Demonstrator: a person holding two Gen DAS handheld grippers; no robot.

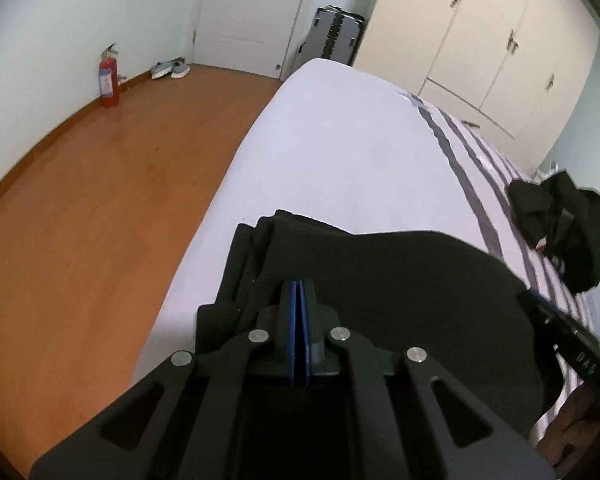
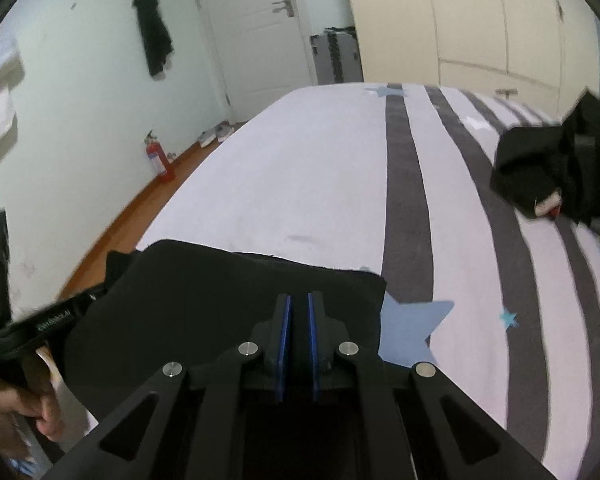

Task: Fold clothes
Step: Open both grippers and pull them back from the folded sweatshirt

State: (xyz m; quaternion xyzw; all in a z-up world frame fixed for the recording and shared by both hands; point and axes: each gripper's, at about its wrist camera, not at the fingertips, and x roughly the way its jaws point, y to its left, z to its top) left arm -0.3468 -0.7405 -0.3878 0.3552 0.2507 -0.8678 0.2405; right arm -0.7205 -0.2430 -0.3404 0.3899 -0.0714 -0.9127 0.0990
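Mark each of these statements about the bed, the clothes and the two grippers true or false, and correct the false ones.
1. The left gripper is shut on the black garment. True.
2. The bedsheet is plain white. False: it has dark grey stripes and blue stars.
3. A red fire extinguisher stands by the wall. True.
4. The wardrobe doors are open. False: they are closed.
5. Another pile of dark clothes lies further along the bed. True.
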